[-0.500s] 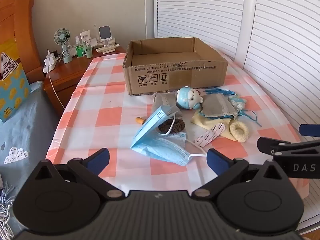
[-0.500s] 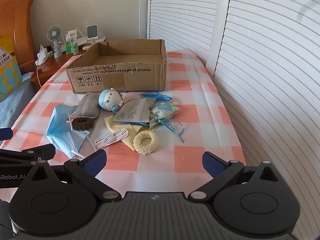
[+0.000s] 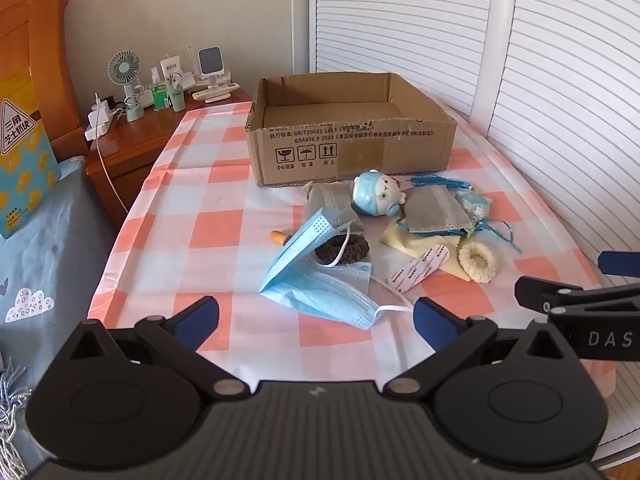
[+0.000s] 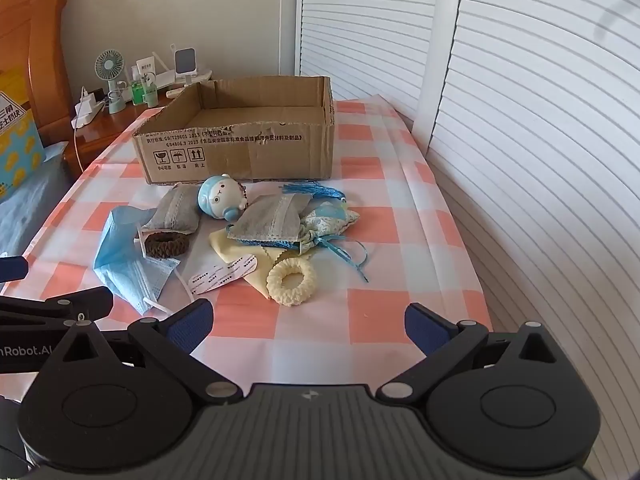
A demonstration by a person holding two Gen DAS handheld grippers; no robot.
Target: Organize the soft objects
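From my remote station, both tools hang over the near edge of the checked worktop point(image 3: 208, 216), and nothing I can make out has shifted in the last half second: the pile lies as it lay and neither tool has closed in on it. The left gripper point(image 3: 316, 318) has its fingers spread wide with only cloth showing between them; the right gripper point(image 4: 308, 322) is spread just as wide and holds nothing.

The soft things sit in a loose heap just in front of the open cardboard box point(image 3: 352, 148), which looks bare inside. Nearest my left tool is the blue face mask point(image 3: 316, 284), folded open, with the brown scrunchie point(image 3: 344, 249) touching its far side. Behind them rests a grey sachet point(image 3: 326, 208) beside the blue plush head point(image 3: 378, 199). To the right, a second grey sachet point(image 4: 272, 216) lies on a yellow cloth point(image 4: 228, 246), with the cream scrunchie point(image 4: 291, 280) on the cloth's near corner and a patterned pouch point(image 4: 332, 220) trailing blue ribbon.

With no change to report, I judge the job unstarted: every item is outside the box. The mask looks like the easiest first pick for the left side, the cream scrunchie for the right. The mask's ear loops could snag the brown scrunchie as it lifts.
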